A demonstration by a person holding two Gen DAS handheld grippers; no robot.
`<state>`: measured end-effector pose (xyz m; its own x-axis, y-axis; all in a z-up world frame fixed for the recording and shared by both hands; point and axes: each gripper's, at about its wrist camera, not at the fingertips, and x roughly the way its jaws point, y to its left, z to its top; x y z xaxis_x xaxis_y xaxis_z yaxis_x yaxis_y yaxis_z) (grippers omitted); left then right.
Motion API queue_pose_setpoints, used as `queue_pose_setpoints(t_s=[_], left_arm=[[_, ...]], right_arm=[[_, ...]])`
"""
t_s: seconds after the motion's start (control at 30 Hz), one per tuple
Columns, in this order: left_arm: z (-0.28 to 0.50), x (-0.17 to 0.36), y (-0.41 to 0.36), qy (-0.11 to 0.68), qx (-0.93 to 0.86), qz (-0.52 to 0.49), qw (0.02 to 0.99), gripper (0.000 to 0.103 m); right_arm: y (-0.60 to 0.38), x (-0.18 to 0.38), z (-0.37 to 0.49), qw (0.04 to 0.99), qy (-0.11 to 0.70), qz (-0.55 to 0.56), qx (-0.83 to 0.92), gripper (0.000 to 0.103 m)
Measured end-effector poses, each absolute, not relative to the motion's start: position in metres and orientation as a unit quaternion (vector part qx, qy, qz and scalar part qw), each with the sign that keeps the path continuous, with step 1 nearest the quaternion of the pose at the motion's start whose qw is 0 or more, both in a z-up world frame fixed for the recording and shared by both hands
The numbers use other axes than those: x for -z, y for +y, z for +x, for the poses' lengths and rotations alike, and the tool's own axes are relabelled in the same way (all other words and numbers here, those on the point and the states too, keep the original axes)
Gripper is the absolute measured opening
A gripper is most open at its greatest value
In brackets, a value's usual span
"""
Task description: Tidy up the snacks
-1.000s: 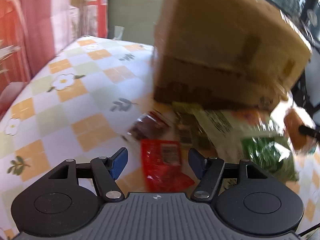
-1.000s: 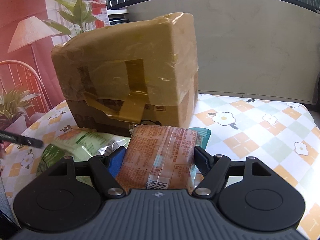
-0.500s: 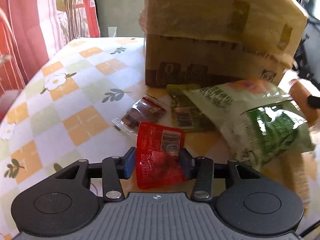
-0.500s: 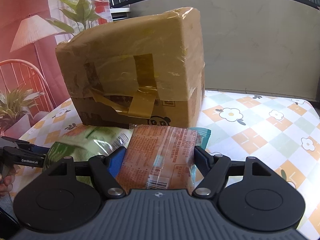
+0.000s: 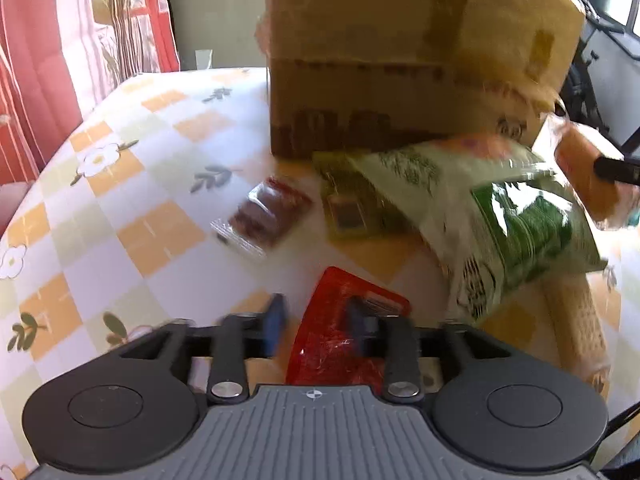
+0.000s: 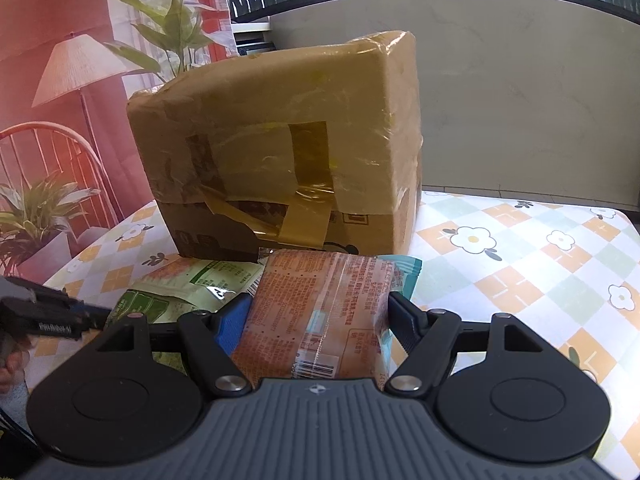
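right gripper clamps orange packet; left gripper blurred, grip unclear; red packet may slip.

Your left tool is motion-blurred, so its grip on the red packet is unclear.

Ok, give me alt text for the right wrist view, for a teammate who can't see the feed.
The right gripper is shut on an orange snack packet, held over a flowered checked tablecloth. Just beyond stands a taped cardboard box, with a green snack bag lying at lower left, where the left gripper reaches in.
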<state>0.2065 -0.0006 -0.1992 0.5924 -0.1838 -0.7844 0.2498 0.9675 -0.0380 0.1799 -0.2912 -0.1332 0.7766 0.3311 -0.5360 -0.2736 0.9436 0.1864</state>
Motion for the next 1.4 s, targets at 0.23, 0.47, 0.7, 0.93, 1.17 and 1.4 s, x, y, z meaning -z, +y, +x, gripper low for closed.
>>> queue_pose_setpoints(t_s=[0.23,0.47,0.7,0.93,1.17,1.4], left_arm=[[0.190,0.189,-0.002,0.431,0.156,0.033,0.888,0.063],[0.182,0.203,0.012,0.440,0.165,0.070,0.880,0.062],[0.200,0.206,0.017,0.426,0.159,0.057,0.889,0.054],[0.211,0.209,0.010,0.415,0.164,0.064,0.893,0.053],[0.197,0.211,0.009,0.405,0.151,0.071,0.899,0.054],[0.192,0.210,0.016,0.402,0.144,0.061,0.902,0.050]], right_arm=[[-0.294,0.134,0.176,0.941,0.295,0.051,-0.161,0.074],[-0.293,0.136,0.178,0.940,0.296,0.055,-0.163,0.074],[-0.290,0.136,0.180,0.939,0.297,0.052,-0.167,0.074],[-0.290,0.135,0.178,0.939,0.296,0.053,-0.169,0.074],[-0.290,0.137,0.178,0.938,0.297,0.055,-0.171,0.074],[-0.290,0.134,0.177,0.938,0.291,0.057,-0.177,0.074]])
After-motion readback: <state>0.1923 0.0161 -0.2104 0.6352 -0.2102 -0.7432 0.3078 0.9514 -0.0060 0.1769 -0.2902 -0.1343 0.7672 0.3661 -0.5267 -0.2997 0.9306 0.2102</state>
